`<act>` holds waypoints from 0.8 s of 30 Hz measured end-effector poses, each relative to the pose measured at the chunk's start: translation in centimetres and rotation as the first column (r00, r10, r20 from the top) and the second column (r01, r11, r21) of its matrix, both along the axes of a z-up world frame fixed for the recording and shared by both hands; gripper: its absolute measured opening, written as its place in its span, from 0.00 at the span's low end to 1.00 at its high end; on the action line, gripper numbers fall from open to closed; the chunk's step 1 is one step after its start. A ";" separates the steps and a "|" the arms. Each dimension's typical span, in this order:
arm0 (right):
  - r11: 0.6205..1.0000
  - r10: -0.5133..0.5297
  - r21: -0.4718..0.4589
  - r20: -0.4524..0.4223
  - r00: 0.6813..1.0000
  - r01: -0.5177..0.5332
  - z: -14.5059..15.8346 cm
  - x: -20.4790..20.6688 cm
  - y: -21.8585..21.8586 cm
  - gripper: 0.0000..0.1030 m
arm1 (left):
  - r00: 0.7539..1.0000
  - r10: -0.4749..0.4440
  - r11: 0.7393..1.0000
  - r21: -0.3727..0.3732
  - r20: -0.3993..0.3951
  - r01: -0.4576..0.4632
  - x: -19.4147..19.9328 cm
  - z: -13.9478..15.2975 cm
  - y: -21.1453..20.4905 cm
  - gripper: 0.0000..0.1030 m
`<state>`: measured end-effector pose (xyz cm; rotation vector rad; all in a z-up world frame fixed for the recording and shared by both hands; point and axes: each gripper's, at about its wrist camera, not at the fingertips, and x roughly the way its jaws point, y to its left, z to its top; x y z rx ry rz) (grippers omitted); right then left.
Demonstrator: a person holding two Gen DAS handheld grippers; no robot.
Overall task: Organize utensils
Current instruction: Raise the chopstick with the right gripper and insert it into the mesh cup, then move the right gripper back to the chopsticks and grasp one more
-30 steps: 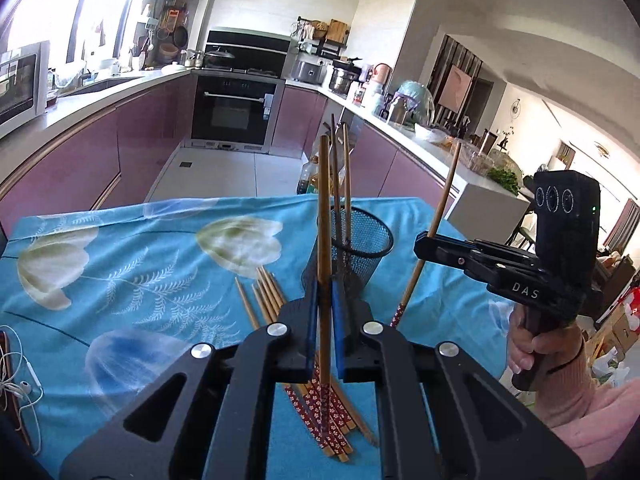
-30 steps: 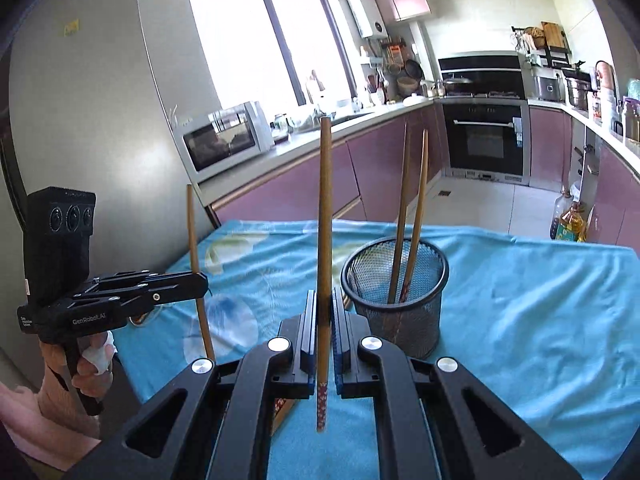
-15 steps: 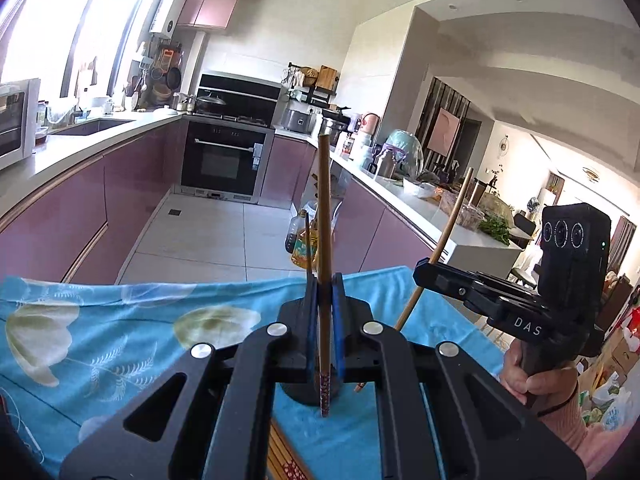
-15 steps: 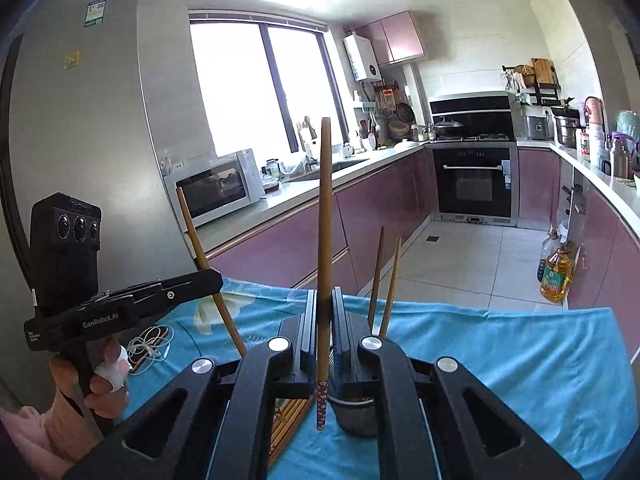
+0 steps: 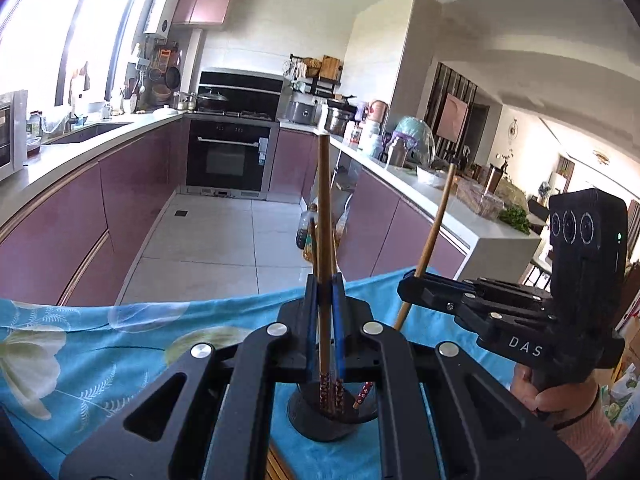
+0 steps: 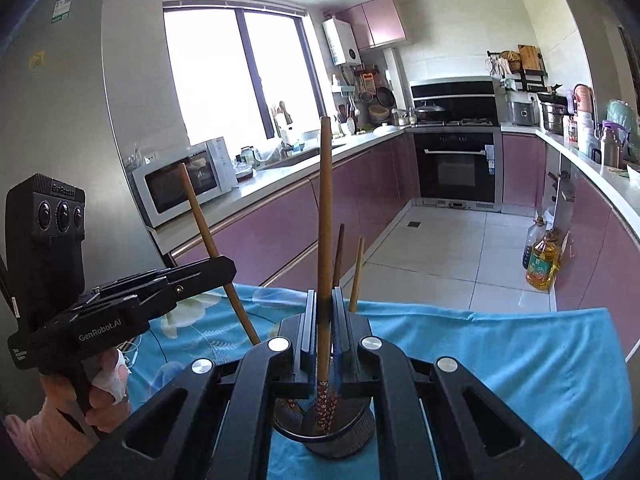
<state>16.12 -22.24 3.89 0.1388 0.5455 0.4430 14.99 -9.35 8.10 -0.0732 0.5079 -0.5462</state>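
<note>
Blue tablecloth (image 6: 500, 344) below; each claw (image 5: 325, 312) (image 6: 323, 320) grips a chopstick (image 5: 325, 216) (image 6: 325, 216) over the holder (image 6: 336, 436).

Both grippers (image 5: 325, 300) (image 6: 325, 312) clamped, level

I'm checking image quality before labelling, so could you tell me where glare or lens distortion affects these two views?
Left wrist view: the window at upper left is blown out white, and the fisheye bends the counter edges; the chopstick in the left tongs stays sharp. Right wrist view: the window is overexposed, the corners vignette dark, yet the mesh holder remains readable.
</note>
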 end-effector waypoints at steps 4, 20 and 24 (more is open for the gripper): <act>0.999 0.020 -0.024 -0.085 0.996 -0.022 -1.6 0.9 0.3 0.06 | 0.998 -0.055 0.995 0.085 -0.038 0.058 0.1 -1.9 -1.4 0.07; 0.999 -0.030 -0.044 -0.134 0.990 0.024 -3.2 2.2 0.5 0.19 | 0.992 -0.016 0.991 0.129 -0.124 0.032 2.7 -5.5 -1.5 0.17; 0.999 -0.025 -0.027 -0.126 0.992 0.021 -3.3 1.8 0.5 0.19 | 0.995 0.011 0.993 0.119 -0.094 0.000 1.4 -5.2 -0.6 0.23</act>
